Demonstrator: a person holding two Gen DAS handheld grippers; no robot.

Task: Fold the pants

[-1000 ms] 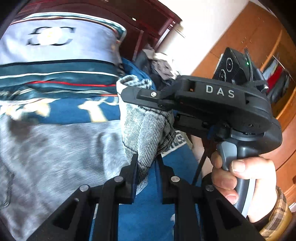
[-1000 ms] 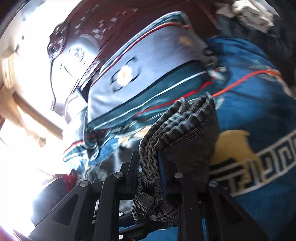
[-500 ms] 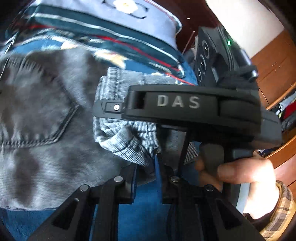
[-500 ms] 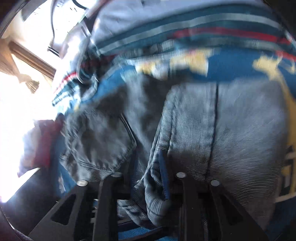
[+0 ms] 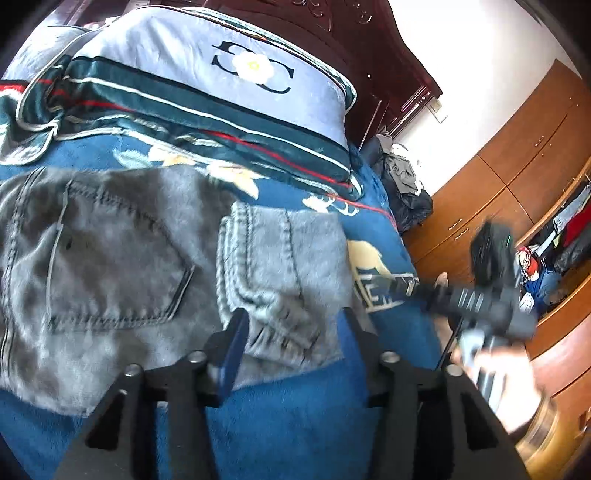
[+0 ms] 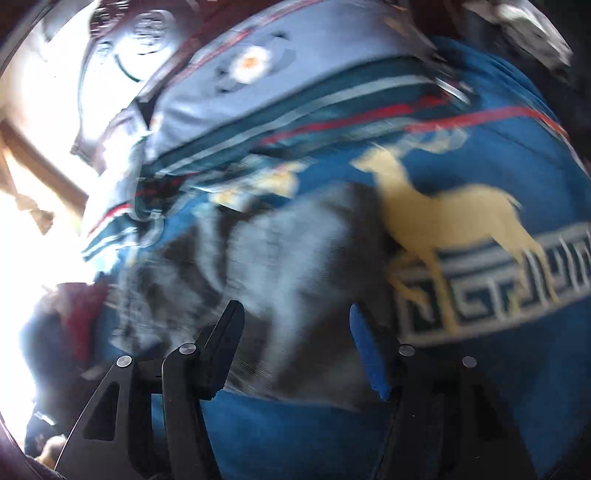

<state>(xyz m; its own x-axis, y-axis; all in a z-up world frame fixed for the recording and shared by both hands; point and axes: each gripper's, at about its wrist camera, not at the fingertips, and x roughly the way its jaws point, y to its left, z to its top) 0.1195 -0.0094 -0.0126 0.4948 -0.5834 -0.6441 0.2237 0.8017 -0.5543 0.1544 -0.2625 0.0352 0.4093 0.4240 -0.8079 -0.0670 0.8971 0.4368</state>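
the grey pants (image 5: pixel 122 266) lie folded on the blue bedspread (image 5: pixel 295 417) of the bed, back pocket (image 5: pixel 114 254) facing up, with the leg ends (image 5: pixel 280 273) doubled over onto the seat area so the hems sit on top near the right edge of the stack. the left claw (image 5: pixel 291 325) is spread wide, its two fingers standing either side of the folded hem without pinching it; the left finger (image 5: pixel 232 339) is close against the cloth, though whether it touches cannot be told, and nothing is held between them. the right claw (image 6: pixel 295 332) is likewise wide open and holds nothing, its blue-padded finger (image 6: pixel 365 354) and black finger apart over the blurred grey denim (image 6: pixel 280 266). in the left wrist view the right claw's body (image 5: pixel 484 299) shows smeared off the right edge of the bed, well apart from the pants, with a hand (image 5: pixel 498 384) under it. behind the pants a pillow (image 5: pixel 221 85) with a flower logo rests against the dark wooden headboard (image 5: pixel 332 33). a tan deer motif (image 6: pixel 450 221) and key-pattern border mark the bedspread beside the pants. wooden wardrobes (image 5: pixel 517 177) stand to the right of the bed, and a heap of dark clothes (image 5: pixel 406 184) lies near them.
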